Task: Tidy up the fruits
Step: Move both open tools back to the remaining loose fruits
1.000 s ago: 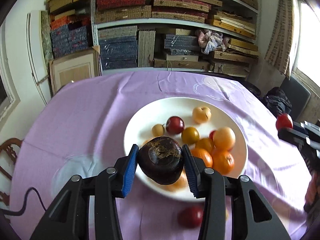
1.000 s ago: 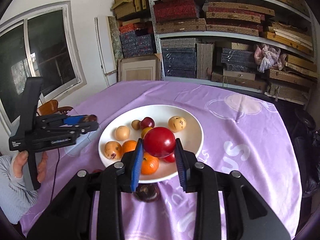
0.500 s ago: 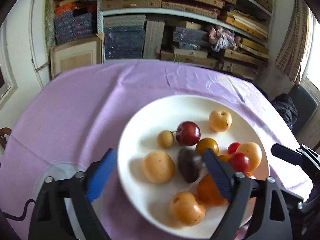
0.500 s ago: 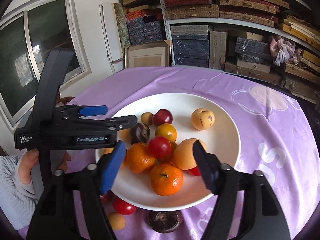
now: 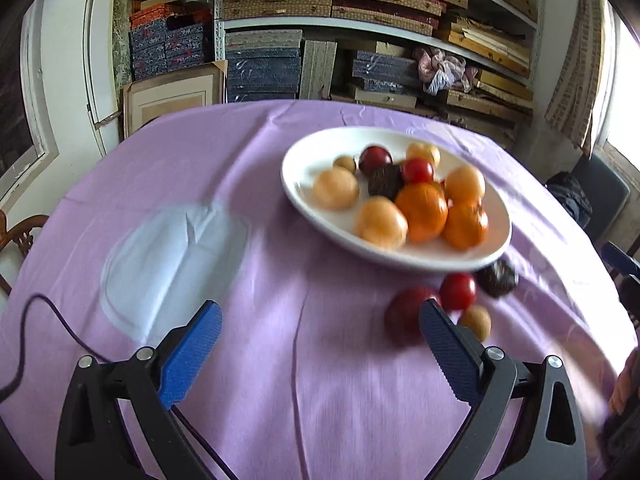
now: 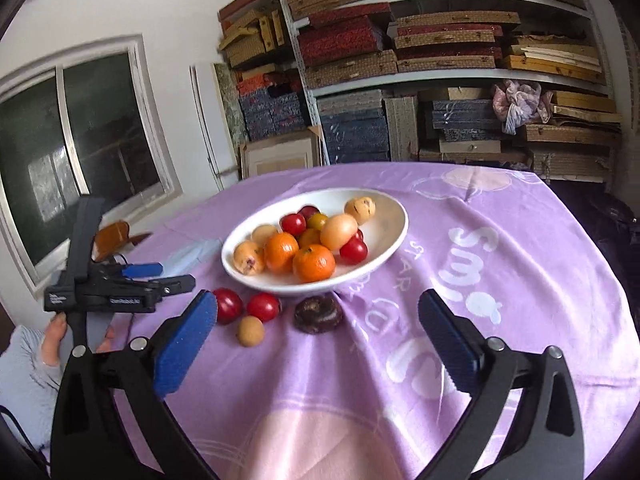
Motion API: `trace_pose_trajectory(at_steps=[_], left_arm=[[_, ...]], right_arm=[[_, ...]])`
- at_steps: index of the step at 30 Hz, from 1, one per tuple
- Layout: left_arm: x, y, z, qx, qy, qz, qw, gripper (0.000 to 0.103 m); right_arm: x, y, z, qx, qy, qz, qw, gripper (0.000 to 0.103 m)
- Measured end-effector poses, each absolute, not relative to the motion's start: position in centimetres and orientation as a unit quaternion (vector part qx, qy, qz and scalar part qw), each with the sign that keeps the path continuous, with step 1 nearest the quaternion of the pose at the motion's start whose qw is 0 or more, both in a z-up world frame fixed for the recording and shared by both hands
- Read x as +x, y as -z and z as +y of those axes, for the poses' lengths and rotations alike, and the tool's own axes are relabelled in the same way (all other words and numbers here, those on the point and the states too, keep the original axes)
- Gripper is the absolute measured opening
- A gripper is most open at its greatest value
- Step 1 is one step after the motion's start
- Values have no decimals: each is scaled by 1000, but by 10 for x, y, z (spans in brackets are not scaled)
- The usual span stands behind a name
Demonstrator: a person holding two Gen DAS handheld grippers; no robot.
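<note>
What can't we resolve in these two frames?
- Left wrist view: motion blur smears the fruit in the white bowl; types are unclear.
- Left wrist view: the right tongs are cut off by the right edge.
- Right wrist view: the bowl's near rim hides the fruit bottoms.
- Right wrist view: the left tongs show side-on, gap unreadable.

black gripper frames (image 6: 316, 344), blue ribbed fingers (image 6: 186, 346), silver screws, grey knit sleeve (image 6: 24, 376).

fruits (image 6: 308, 240): piled in white plate (image 6: 384, 248) | four loose on cloth beside it

One plate (image 6: 394, 236); two oranges (image 6: 314, 263)
</note>
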State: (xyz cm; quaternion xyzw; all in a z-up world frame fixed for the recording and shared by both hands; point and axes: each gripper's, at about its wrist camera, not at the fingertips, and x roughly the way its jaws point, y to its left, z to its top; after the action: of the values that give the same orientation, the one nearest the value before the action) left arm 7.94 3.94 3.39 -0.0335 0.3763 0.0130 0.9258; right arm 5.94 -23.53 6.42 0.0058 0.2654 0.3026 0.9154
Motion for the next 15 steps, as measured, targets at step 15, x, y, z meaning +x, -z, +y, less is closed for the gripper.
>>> trace_pose_trajectory(at_steps=[15], left_arm=[[87, 4, 14, 32, 10, 444, 895, 100]], right_arm=[[83, -42, -191, -92, -288, 323, 897, 99]])
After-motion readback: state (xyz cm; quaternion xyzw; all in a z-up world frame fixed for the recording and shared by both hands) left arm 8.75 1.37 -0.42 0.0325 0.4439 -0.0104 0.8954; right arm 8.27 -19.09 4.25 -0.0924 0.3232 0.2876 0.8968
